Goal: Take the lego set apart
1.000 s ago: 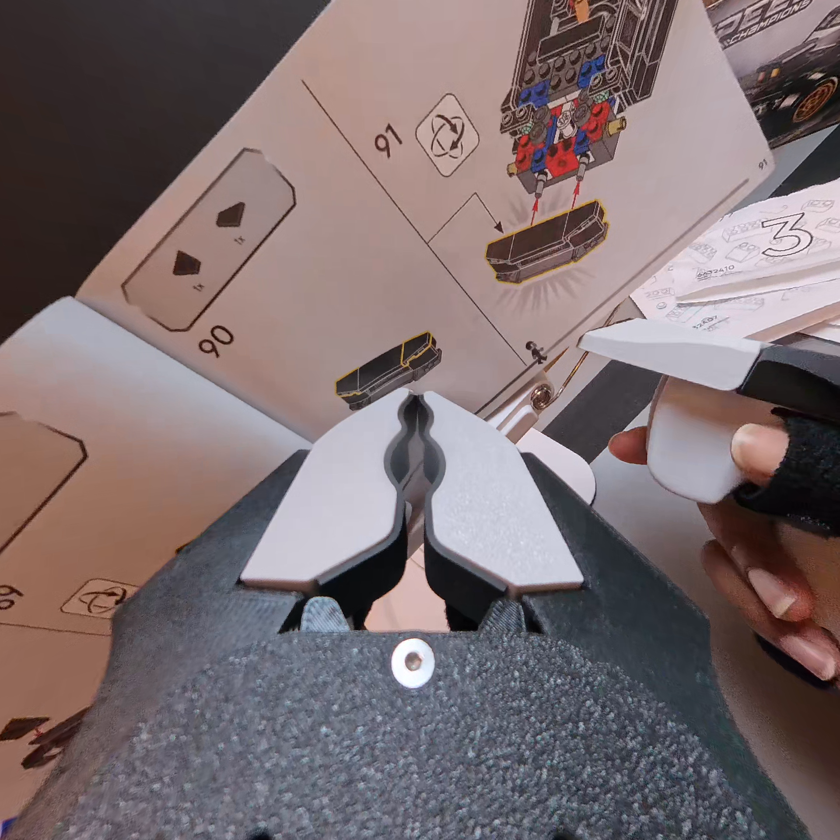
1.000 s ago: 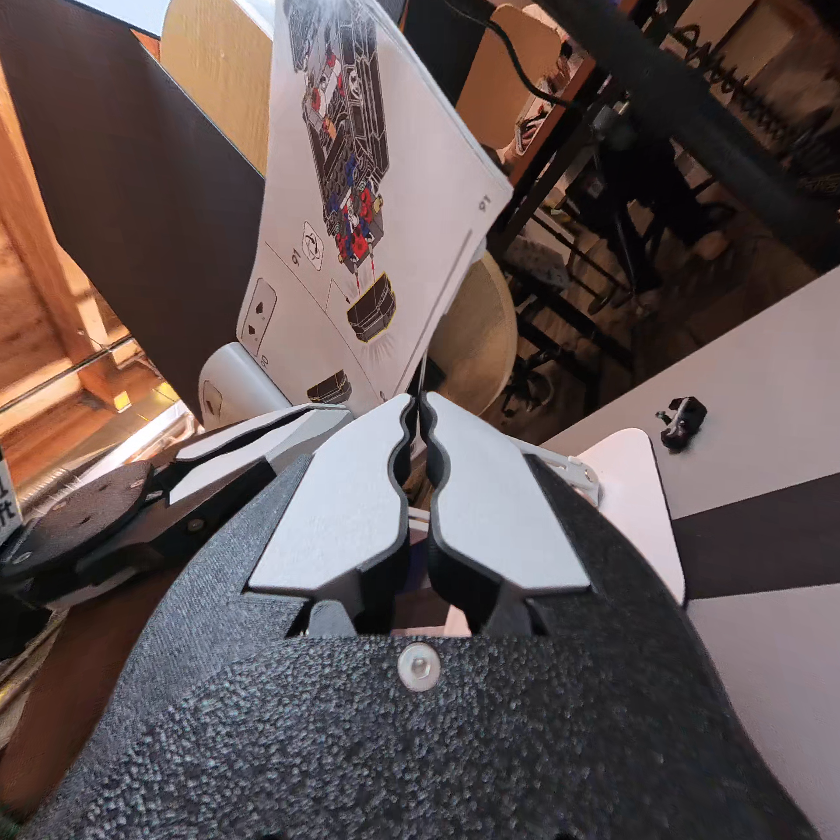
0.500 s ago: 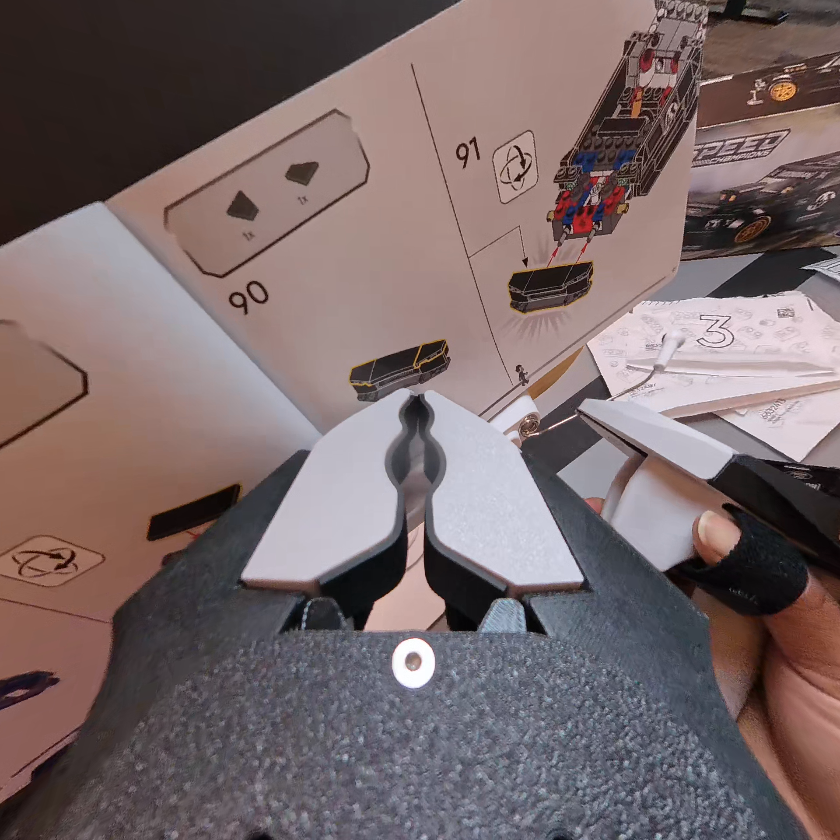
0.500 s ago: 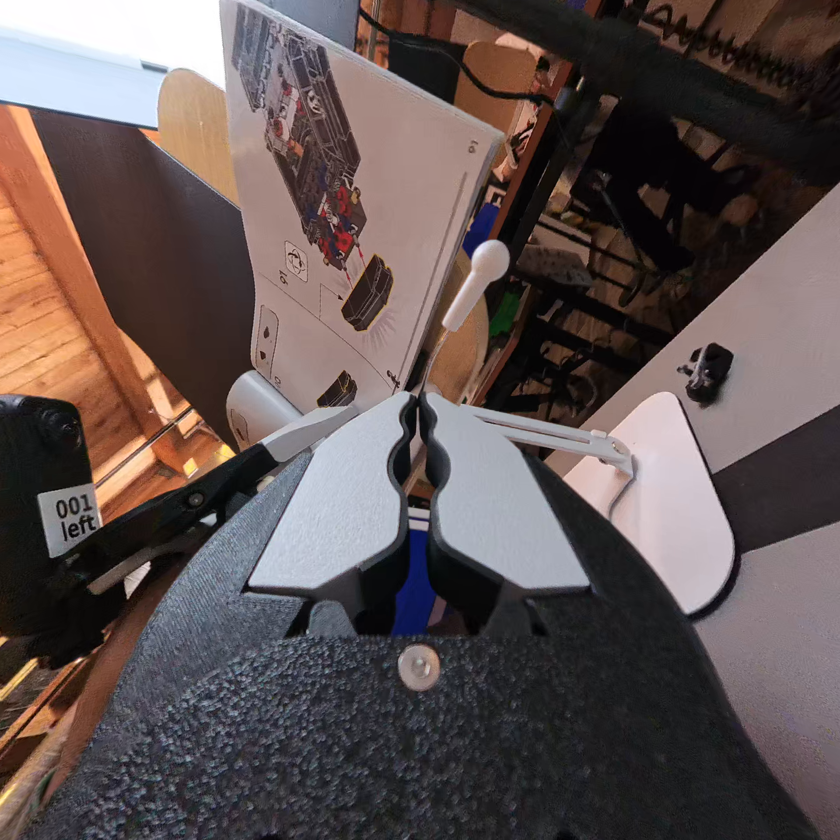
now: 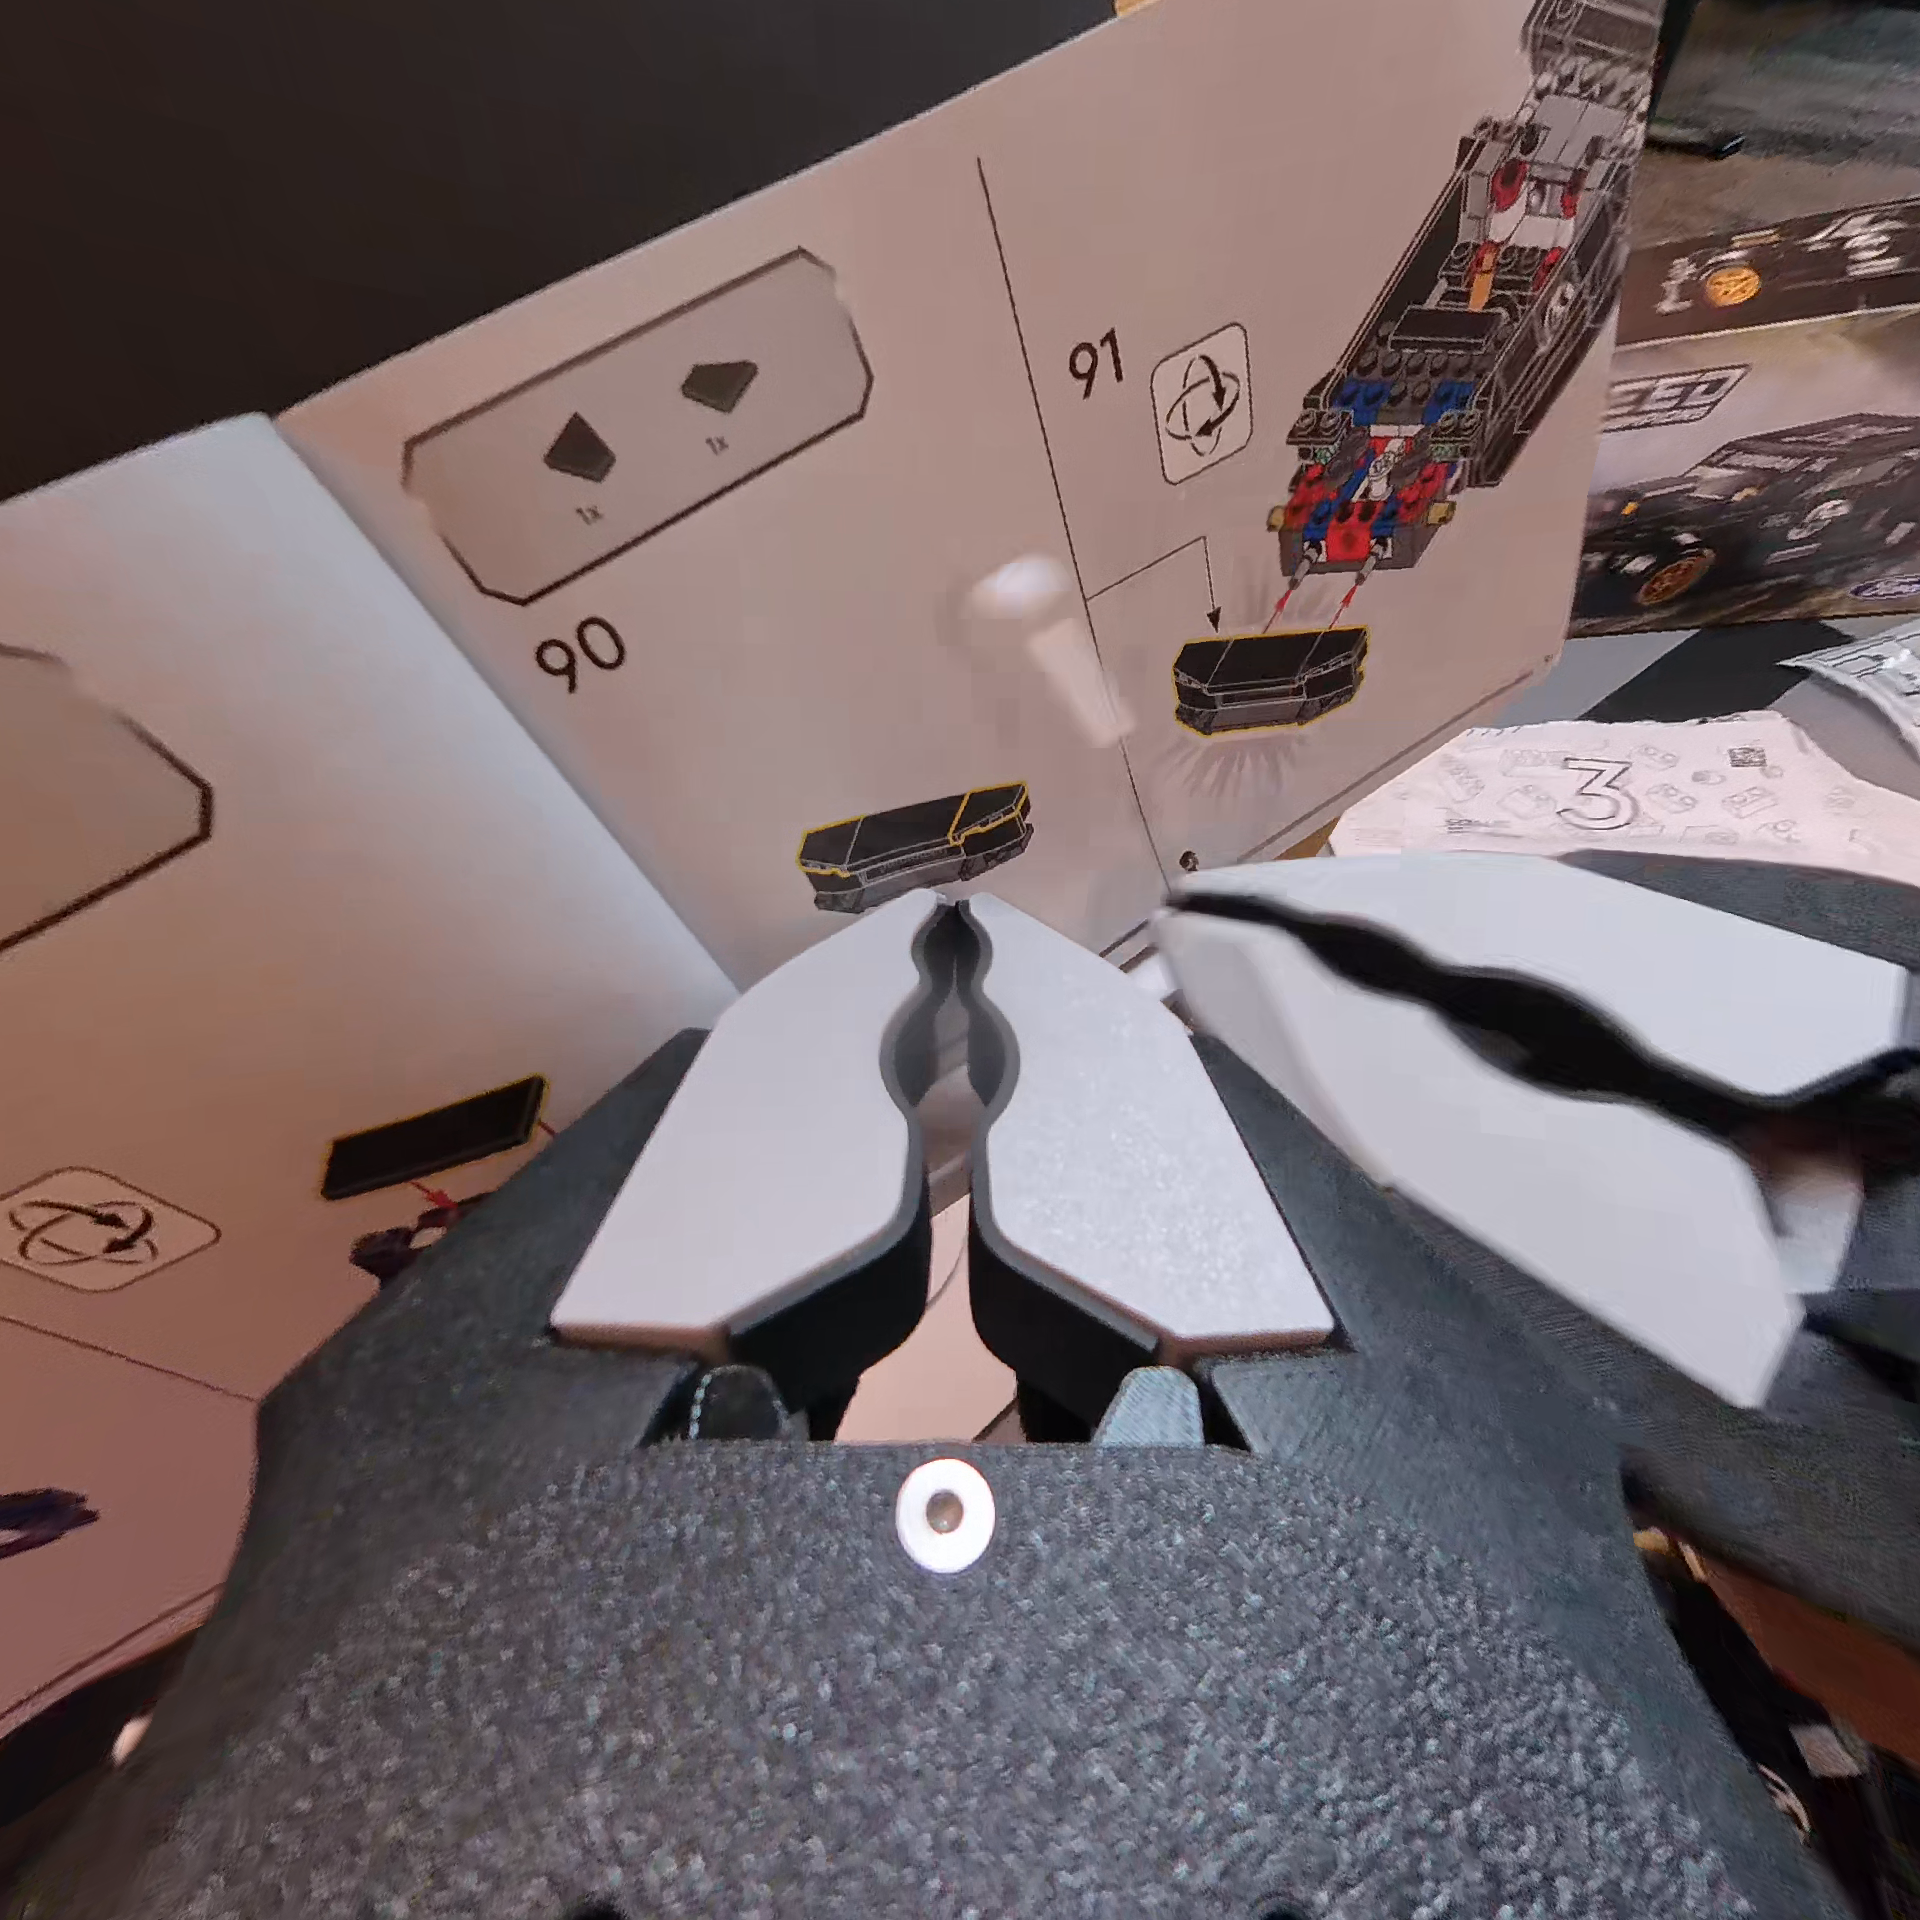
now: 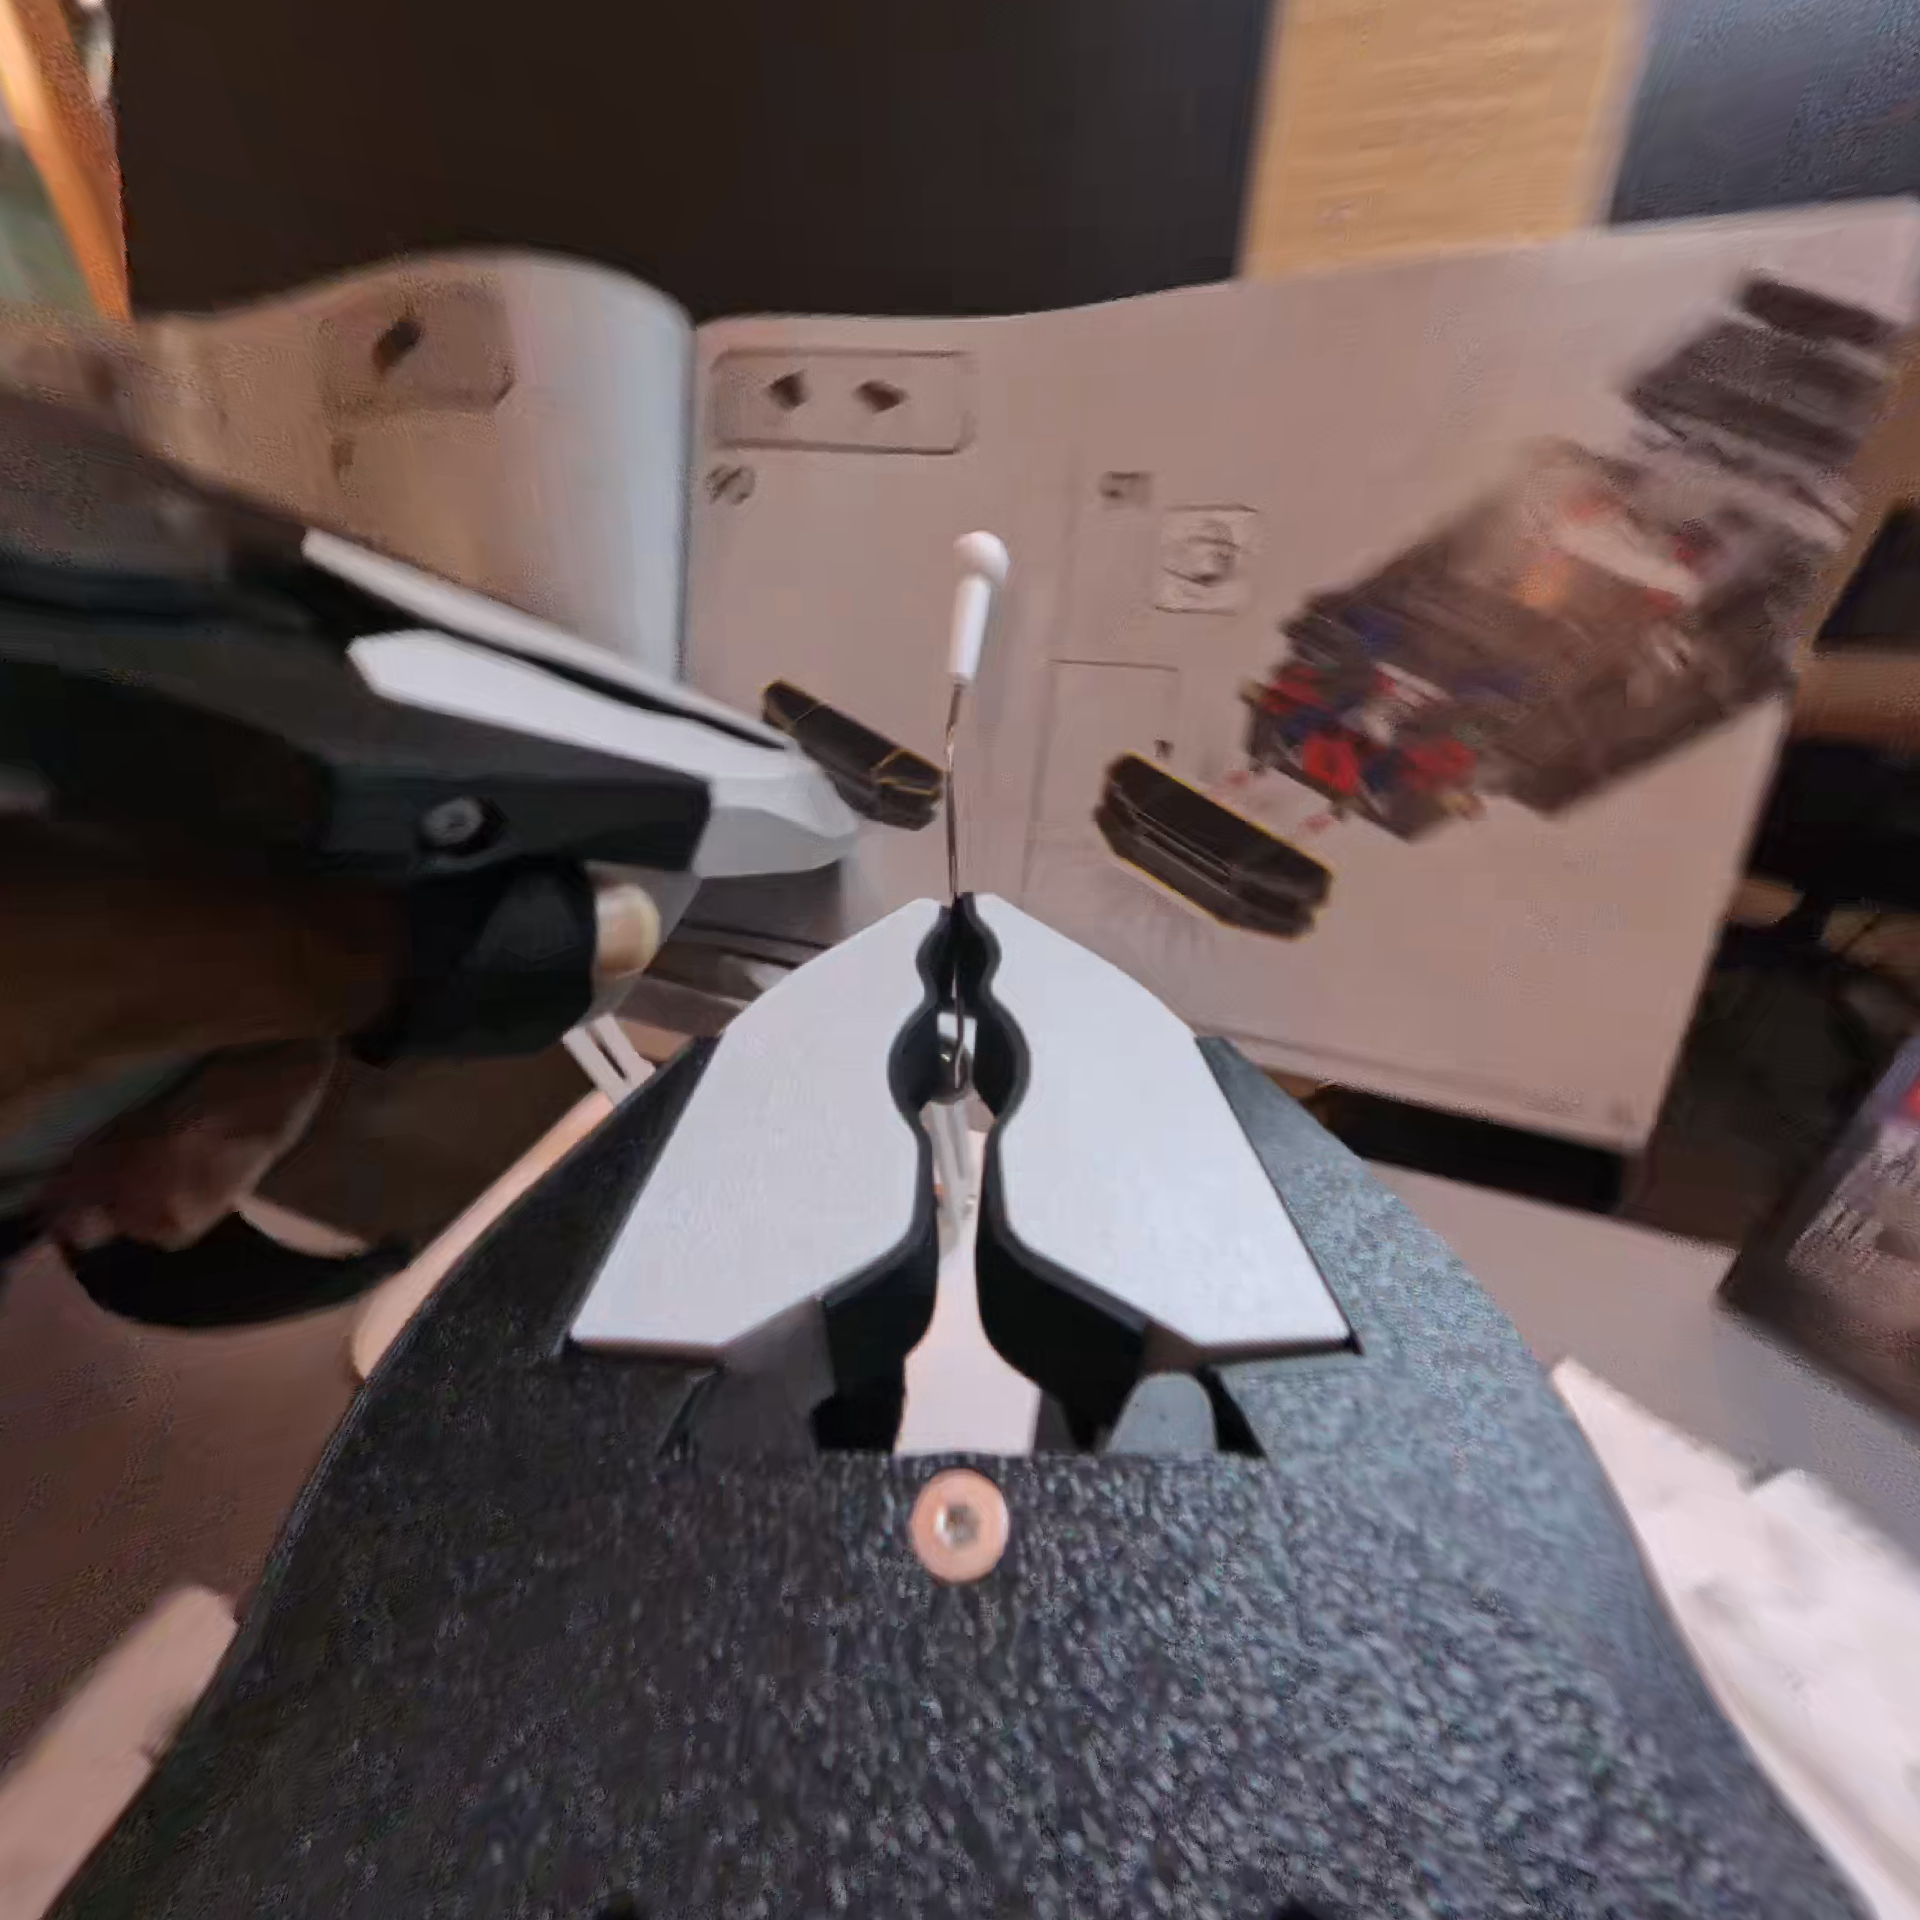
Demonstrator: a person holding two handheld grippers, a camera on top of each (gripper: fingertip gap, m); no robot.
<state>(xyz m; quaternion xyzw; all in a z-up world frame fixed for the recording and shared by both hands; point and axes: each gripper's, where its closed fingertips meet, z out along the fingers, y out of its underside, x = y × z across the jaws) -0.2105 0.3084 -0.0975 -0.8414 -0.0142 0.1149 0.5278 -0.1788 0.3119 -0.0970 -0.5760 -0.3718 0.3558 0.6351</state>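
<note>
The open lego instruction booklet (image 5: 852,436) stands upright just ahead of both grippers. The left gripper (image 5: 951,909) is clenched at the booklet's lower edge; whether it pinches the page, I cannot tell. The right gripper (image 6: 961,904) is clamped on a thin wire arm with a white tip (image 6: 977,597).

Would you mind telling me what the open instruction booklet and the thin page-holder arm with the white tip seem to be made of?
Instruction booklet: paper with a smooth, faintly satin finish; its pages curve and carry printed diagrams.
Page-holder arm: apparently bare metal wire, thin, grey and slightly bent.
Its white tip: probably plastic or rubber, smooth and rounded.
The right gripper is shut on the wire.
</note>
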